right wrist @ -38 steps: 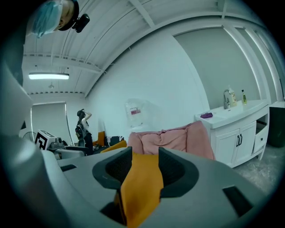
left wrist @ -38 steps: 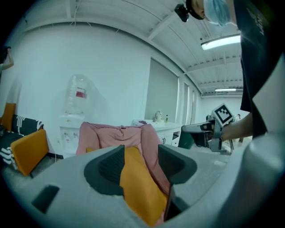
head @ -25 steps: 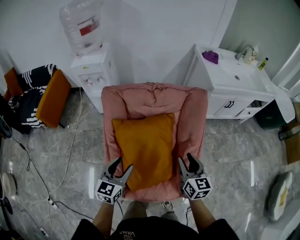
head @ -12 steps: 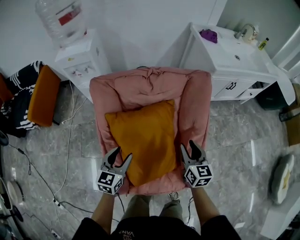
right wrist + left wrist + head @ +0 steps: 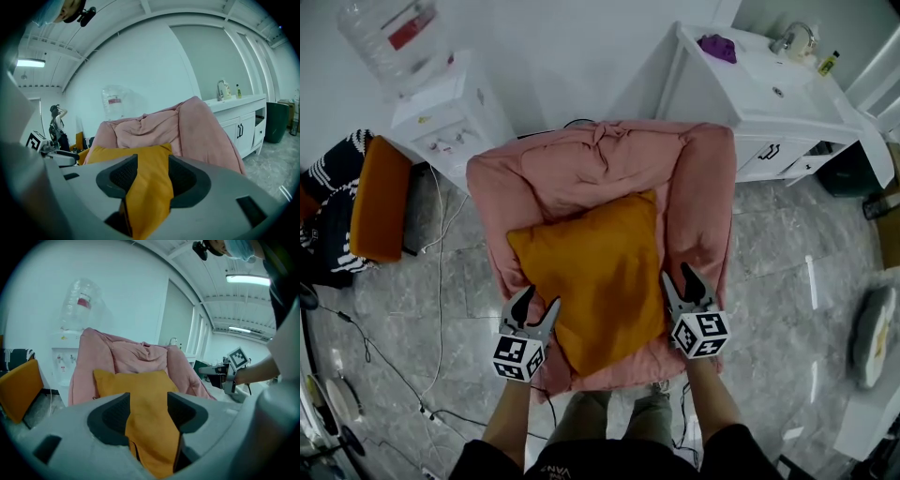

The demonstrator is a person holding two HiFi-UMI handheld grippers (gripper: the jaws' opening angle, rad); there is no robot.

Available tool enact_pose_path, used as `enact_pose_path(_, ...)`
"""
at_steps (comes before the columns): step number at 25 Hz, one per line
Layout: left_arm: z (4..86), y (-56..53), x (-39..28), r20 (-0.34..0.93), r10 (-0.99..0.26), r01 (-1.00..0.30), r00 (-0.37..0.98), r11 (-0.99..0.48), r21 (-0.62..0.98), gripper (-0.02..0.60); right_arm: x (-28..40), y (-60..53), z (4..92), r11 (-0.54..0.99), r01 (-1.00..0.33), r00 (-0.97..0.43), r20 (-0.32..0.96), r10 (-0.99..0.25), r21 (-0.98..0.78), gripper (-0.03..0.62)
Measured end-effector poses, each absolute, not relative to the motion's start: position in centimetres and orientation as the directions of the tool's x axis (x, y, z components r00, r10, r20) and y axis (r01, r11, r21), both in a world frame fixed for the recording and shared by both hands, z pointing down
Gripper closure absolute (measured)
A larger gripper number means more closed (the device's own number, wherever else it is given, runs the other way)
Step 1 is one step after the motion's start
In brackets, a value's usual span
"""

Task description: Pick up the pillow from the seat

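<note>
Orange pillow (image 5: 591, 281) lies on the pink armchair (image 5: 600, 159) seat. Left gripper (image 5: 538, 300) at its 7 o'clock corner, right gripper (image 5: 678, 277) at 4 o'clock: both jaw pairs apart, just opened wider, pillow edge between them, unclamped.

Place: we read a home-like room;
Signs: armchair (image 5: 705, 187); water dispenser (image 5: 455, 124); sink cabinet (image 5: 766, 105); marble floor (image 5: 797, 291)

Right gripper (image 5: 152, 161), jaws just opening, with the orange pillow (image 5: 145, 201) between them, pink seat (image 5: 201, 126) behind
</note>
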State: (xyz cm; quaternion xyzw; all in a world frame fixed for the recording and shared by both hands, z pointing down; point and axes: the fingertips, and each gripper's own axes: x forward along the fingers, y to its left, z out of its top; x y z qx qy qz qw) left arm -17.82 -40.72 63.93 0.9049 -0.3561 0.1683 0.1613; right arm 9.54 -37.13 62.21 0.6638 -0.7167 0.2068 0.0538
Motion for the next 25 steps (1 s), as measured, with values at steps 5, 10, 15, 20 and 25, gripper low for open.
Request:
enact_pose_path(5, 65.3, -42.6, -18.7, 0.425, -0.612, -0.727, 0.667, -0.660, 0.190, 0.332, 9.2, -39.3, 64.3, 0.065, -0.971, -0.149, 0.371, -0.917, -0.228, 0.382)
enact_pose_path(10, 67.4, -42.8, -18.9, 0.449, -0.607, -0.745, 0.655, -0.620, 0.248, 0.297, 9.5, -40.9, 67.8, 0.081, -0.967, -0.181, 0.430, -0.885, -0.241, 0.353)
enact_pose_path(15, 69.3, -42.6, -18.8, 0.467, -0.602, -0.758, 0.648, -0.572, 0.315, 0.267, 10.4, -41.9, 71.4, 0.031, -0.941, -0.196, 0.467, -0.863, -0.337, 0.335)
enact_pose_path(20, 70.7, -43.1, -18.3, 0.485, -0.618, -0.785, 0.618, -0.520, 0.338, 0.255, 11.5, -42.9, 73.7, 0.025, -0.929, -0.220, 0.498, -0.839, -0.368, 0.324)
enact_pose_path(25, 71.5, -44.0, -18.1, 0.499, -0.658, -0.825, 0.564, -0.469, 0.315, 0.252, 11.5, -44.7, 74.7, 0.077, -0.918, -0.284, 0.511, -0.811, -0.388, 0.309)
